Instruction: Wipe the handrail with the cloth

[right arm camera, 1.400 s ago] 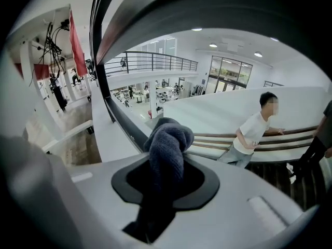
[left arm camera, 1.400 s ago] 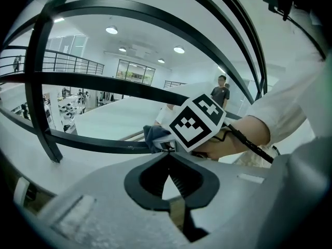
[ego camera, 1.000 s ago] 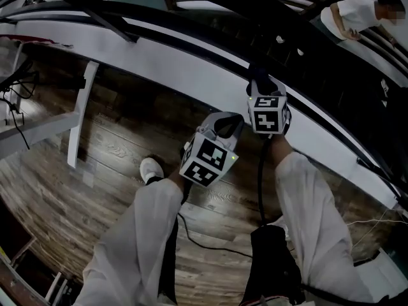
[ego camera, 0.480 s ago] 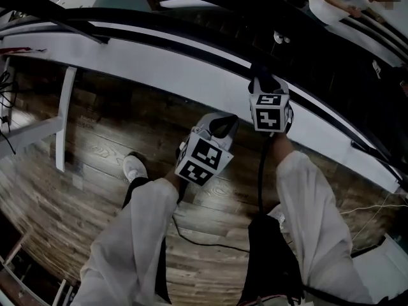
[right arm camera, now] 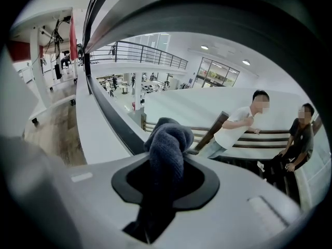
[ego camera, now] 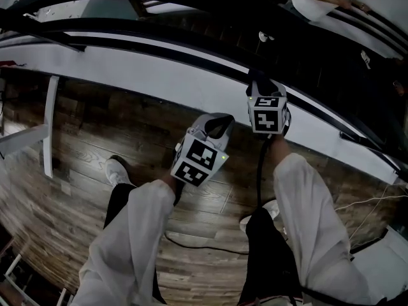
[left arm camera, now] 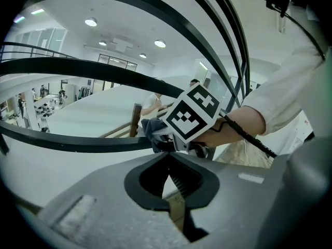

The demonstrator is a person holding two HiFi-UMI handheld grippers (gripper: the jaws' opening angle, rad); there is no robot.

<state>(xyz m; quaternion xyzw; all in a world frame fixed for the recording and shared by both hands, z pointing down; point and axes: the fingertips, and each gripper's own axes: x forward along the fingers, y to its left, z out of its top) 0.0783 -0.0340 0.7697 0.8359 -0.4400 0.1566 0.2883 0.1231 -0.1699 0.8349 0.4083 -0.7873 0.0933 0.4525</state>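
Shoe [ego camera: 116,171] has shifted toward frame left. Right gripper [ego camera: 259,85] pinches cloth [right arm camera: 168,144] at handrail [ego camera: 159,32], upper centre; left gripper [ego camera: 218,123] jaws pressed together, empty.

One left gripper [left arm camera: 170,176], one right gripper [right arm camera: 166,183], one cloth [right arm camera: 168,139], one handrail [right arm camera: 110,112], two bystanders [right arm camera: 236,126] [right arm camera: 295,139]

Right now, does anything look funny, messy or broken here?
Nothing looks broken or spilled. The cloth is scrunched in the jaws of the right gripper, next to the handrail, as you'd expect for wiping. The only untidy thing is a loose cable trailing across the wooden floor.
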